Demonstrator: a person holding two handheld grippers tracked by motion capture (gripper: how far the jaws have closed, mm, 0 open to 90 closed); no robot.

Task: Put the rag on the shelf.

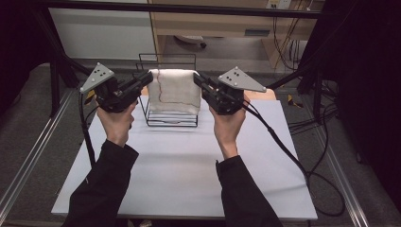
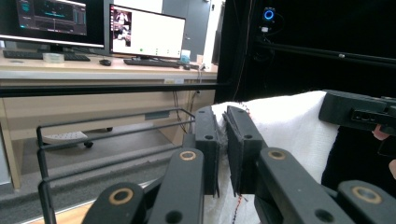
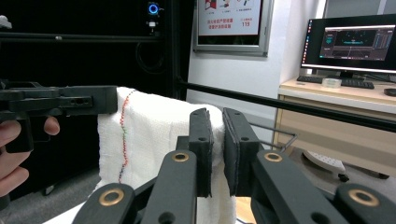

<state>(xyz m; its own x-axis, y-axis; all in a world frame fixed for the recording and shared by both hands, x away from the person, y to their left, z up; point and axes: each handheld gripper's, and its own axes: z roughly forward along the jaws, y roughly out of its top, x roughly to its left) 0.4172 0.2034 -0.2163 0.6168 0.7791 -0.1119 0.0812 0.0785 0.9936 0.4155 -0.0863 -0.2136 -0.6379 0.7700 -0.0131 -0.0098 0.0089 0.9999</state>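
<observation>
White woven cloth with a red stitched line [image 1: 173, 90], at upper centre of the high view, hangs stretched above a black wire rack [image 1: 165, 116] on the white counter [image 1: 184, 170], its top corners pinched by the left gripper [image 1: 145, 81] and right gripper [image 1: 198, 80] jaws.

"115" on wall poster [image 3: 232, 21]

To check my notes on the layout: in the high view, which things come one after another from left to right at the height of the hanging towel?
left gripper → white towel draped over the black wire rack → right gripper
</observation>
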